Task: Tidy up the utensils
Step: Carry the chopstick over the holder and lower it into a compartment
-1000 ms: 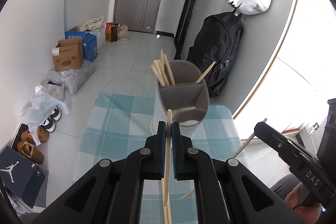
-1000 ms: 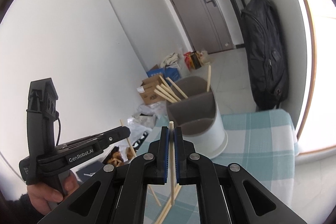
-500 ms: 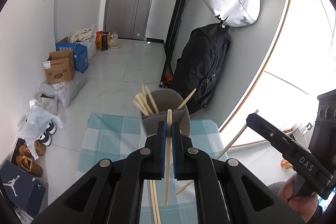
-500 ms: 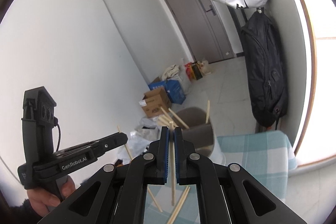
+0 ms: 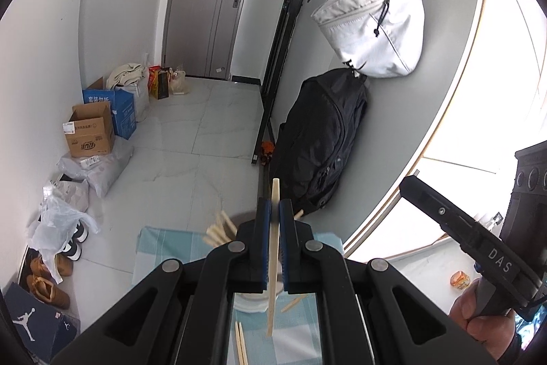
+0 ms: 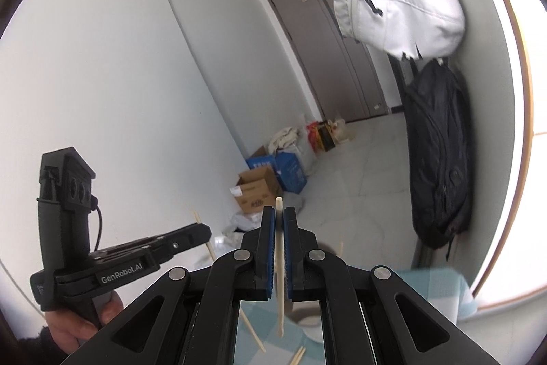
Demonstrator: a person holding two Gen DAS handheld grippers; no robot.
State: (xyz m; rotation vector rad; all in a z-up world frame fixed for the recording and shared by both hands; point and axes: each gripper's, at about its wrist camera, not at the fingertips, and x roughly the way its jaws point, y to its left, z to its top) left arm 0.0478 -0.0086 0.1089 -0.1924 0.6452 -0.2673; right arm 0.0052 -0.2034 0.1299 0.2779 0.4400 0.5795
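My left gripper (image 5: 275, 211) is shut on a wooden chopstick (image 5: 273, 262), held upright above the table. My right gripper (image 6: 279, 219) is shut on a second chopstick (image 6: 279, 279). The grey utensil holder (image 5: 246, 218) stands below, mostly hidden behind the left gripper, with several chopsticks (image 5: 218, 230) sticking out of it. In the right wrist view only its white base (image 6: 307, 320) and one chopstick tip (image 6: 341, 248) show. Loose chopsticks (image 5: 241, 344) lie on the blue checked cloth (image 5: 157, 245).
The other gripper shows at the right in the left view (image 5: 454, 228) and at the left in the right view (image 6: 130, 259). A black backpack (image 5: 321, 142) and a white bag (image 5: 372, 33) hang on the wall. Boxes (image 5: 92, 132) and shoes line the floor.
Both grippers have risen and tilted upward with their chopsticks. The holder has dropped low in both views and is now mostly behind the fingers.
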